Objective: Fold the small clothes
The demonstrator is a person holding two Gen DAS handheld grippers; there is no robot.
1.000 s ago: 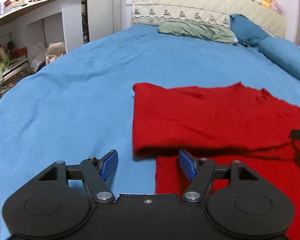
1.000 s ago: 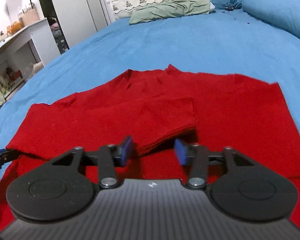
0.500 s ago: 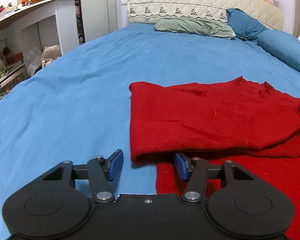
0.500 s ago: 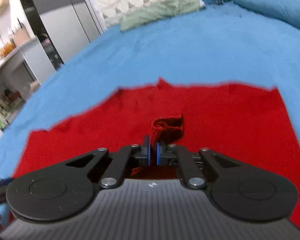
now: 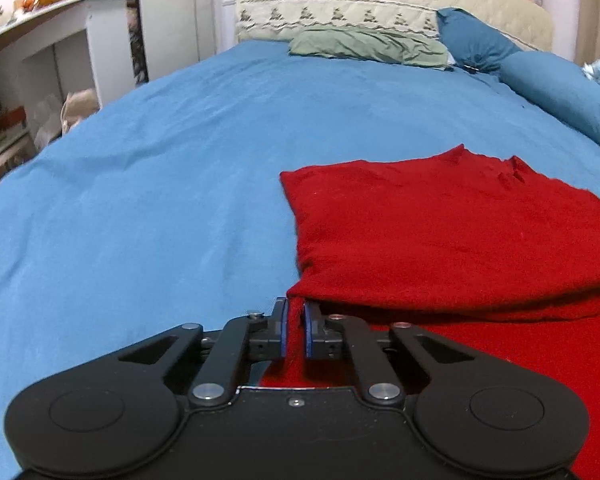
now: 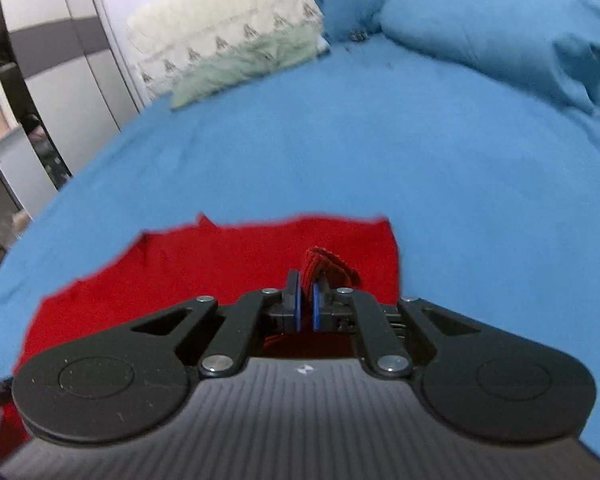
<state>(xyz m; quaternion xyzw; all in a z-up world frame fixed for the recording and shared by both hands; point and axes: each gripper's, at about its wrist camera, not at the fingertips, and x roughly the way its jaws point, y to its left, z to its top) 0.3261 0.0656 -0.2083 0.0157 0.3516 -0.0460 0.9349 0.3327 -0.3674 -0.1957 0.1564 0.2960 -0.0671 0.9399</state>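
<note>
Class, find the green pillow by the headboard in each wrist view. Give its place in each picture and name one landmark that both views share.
Left wrist view: the green pillow lies at top centre, against the cream quilted headboard.
Right wrist view: the green pillow sits upper left of centre, blurred, below the same headboard.
Shared landmark: the red garment on the blue bedspread.

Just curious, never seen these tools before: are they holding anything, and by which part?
Yes. Both pinch the red garment: the left gripper its near folded corner, the right gripper a bunched-up edge.
</note>
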